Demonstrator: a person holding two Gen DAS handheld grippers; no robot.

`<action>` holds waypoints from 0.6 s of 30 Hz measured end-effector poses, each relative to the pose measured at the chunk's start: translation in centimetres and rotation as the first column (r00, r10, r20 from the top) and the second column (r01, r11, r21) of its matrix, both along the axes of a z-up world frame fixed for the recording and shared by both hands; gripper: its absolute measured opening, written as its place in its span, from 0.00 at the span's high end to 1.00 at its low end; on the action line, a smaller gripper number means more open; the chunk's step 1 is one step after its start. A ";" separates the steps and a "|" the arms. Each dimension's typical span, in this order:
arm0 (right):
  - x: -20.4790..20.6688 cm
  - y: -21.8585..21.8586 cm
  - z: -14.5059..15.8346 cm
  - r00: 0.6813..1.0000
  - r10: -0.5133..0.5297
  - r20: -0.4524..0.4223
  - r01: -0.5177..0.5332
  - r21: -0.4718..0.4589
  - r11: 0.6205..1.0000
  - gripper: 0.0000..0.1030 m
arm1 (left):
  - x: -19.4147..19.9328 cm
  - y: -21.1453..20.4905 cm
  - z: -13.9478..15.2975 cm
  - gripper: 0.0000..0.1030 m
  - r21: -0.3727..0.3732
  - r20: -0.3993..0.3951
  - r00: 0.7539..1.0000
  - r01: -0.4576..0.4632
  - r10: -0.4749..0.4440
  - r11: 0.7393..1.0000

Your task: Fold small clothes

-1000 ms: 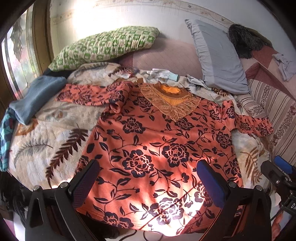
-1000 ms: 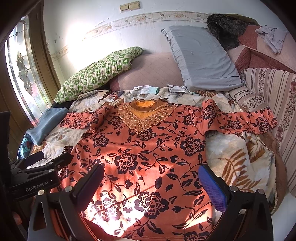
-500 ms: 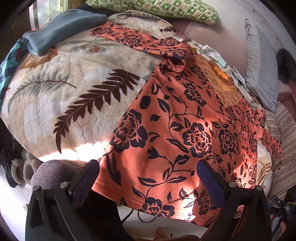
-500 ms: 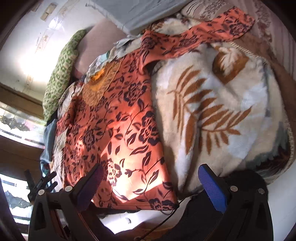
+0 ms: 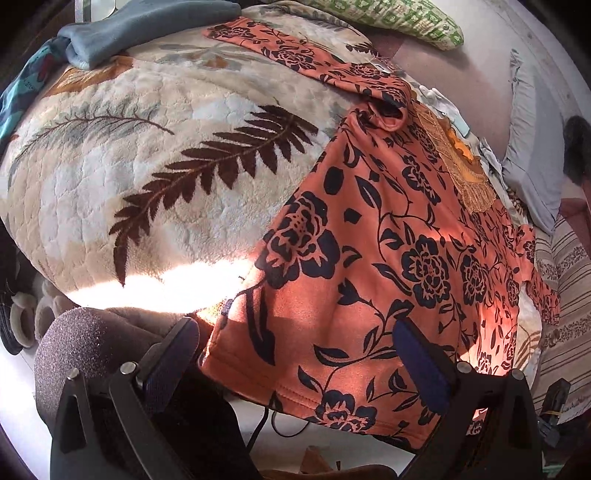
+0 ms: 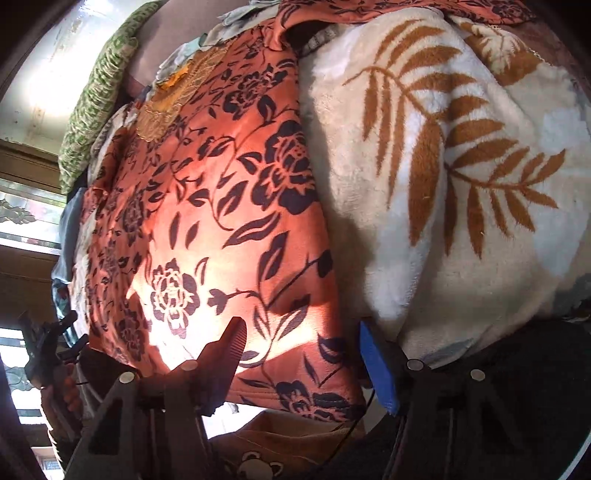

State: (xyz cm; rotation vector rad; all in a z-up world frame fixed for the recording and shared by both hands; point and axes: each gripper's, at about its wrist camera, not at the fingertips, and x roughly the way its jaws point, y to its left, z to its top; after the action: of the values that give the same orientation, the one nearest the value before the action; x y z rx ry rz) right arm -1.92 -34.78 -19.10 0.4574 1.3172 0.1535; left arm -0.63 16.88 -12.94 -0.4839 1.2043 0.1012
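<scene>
Lying spread face-up on the bed's leaf-patterned blanket point(image 5: 155, 192), the orange floral top point(image 5: 388, 240) has its hem hanging over the near edge of the bed, its lace collar toward the pillows and its sleeves stretched out to either side.

The left claw point(image 5: 295, 354) points steeply down at the hem's left corner. Its jaws are spread wide, one pad off the cloth on the blanket side and the other over the fabric; neither presses on the top.

The right claw point(image 6: 303, 354) points down at the hem's right corner. Its jaws are closing, and the corner of the hem sits between the dark pad and the blue pad. The pads do not seem to pinch the cloth yet, though the shadow there makes that hard to judge.

A green patterned pillow point(image 5: 399, 18) and a grey pillow point(image 5: 532, 155) lie at the far end of the bed, and a folded blue garment point(image 5: 140, 29) rests near the top's left sleeve. In the right wrist view the left claw shows small at the lower left edge, held in a hand point(image 6: 61, 395).
</scene>
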 end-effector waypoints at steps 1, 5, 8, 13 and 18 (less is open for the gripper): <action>0.0 0.2 0.0 1.000 0.016 0.008 -0.016 0.006 1.000 0.35 | 0.1 -0.2 -0.2 0.00 0.015 -0.003 1.000 0.015 -0.015 1.000; 0.0 1.4 -0.1 0.998 0.059 0.017 -0.059 -0.025 0.998 0.54 | 0.6 -0.6 -1.4 0.33 0.077 -0.068 0.997 0.051 -0.046 0.996; -0.1 1.3 -0.2 0.998 0.066 0.000 -0.066 -0.056 0.996 0.88 | 0.8 0.2 -2.2 0.72 0.066 -0.126 0.992 0.040 -0.031 0.997; -0.9 3.9 2.2 0.977 0.211 0.026 -0.195 -0.287 0.938 0.94 | -0.5 0.0 0.6 0.91 0.060 -0.104 0.993 0.071 -0.064 0.996; -2.8 4.5 7.3 0.952 0.294 0.083 -0.220 -0.482 0.848 0.94 | -2.8 -2.1 3.2 0.91 0.133 -0.091 0.986 0.151 -0.140 0.979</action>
State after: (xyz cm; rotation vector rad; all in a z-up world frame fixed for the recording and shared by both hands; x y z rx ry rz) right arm -4.73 -30.29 -11.85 -0.1468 1.2078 0.0863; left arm -3.46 14.75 -9.74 -0.2698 1.2983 0.0795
